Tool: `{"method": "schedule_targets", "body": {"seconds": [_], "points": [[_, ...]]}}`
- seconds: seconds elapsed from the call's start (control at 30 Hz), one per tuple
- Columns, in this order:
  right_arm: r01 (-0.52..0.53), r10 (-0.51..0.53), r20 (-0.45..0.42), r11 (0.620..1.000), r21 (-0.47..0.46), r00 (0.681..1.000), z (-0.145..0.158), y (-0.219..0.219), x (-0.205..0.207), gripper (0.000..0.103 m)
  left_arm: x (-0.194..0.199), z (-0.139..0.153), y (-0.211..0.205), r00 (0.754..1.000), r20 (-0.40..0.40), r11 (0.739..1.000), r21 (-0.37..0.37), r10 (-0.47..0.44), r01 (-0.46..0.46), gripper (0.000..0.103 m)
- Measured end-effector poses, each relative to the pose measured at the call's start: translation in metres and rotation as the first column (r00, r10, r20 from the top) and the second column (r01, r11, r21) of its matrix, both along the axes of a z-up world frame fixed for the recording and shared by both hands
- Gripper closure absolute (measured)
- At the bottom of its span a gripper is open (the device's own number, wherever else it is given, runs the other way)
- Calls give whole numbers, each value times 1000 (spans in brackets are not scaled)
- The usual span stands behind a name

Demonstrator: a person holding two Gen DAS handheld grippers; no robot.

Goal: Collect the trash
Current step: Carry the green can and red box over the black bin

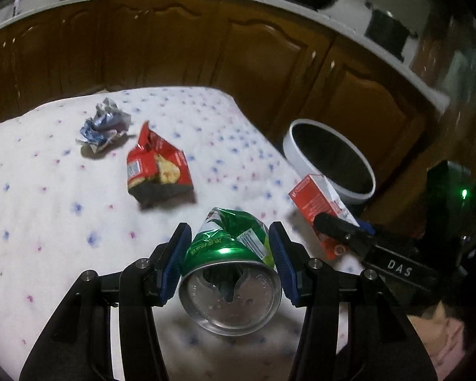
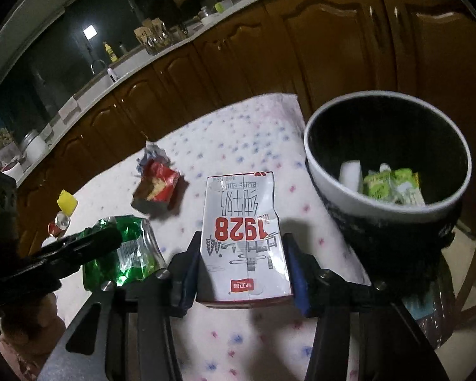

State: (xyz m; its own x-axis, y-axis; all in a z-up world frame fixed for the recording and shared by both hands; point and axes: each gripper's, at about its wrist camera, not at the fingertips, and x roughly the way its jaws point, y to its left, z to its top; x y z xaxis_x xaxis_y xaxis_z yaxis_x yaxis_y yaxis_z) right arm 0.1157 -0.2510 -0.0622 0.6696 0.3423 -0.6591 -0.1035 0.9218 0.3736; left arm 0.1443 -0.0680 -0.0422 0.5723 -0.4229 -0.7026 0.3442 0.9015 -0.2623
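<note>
My left gripper point(image 1: 228, 247) is shut on a crushed green can point(image 1: 228, 273), its open top facing the camera, held above the dotted tablecloth point(image 1: 47, 206). My right gripper point(image 2: 241, 254) is shut on a white and red milk carton point(image 2: 242, 238), its blue pads pressed on both sides. In the left wrist view the carton point(image 1: 317, 203) hangs at the right with the right gripper point(image 1: 339, 231) on it. The can point(image 2: 127, 247) shows at the left of the right wrist view. A red snack bag point(image 1: 157, 168) and a crumpled wrapper point(image 1: 103, 123) lie on the cloth.
A round bin point(image 2: 387, 171) with a white rim stands past the table's right edge, holding green packets and white scraps. A small bottle and a yellow piece point(image 2: 67, 203) sit at the table's left. Brown cabinets point(image 1: 206, 50) run behind under a counter.
</note>
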Motion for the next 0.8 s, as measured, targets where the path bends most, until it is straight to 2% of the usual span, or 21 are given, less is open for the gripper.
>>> {"method": "schedule_targets", "body": {"seconds": [0.2,0.3,0.53,0.8], "points": [[-18,18,-35,1000,10,999,-17,1,-10,54,-13,-29,-1,994,-83,996,47,-68,72,52],[-16,17,-34,1000,13,999,-19,0,-14,54,-22,-39,0,993,-89,995,63,-72,78,52],[-4,4,6,1000,13,1000,-4,-7,-22,54,-28,-23,-4,997,-23,996,38,-79,80,53],[38,-40,62,999,35,997,20,-32,-29,54,-19,-4,-27,994,16,994,3,-111,111,53]]}}
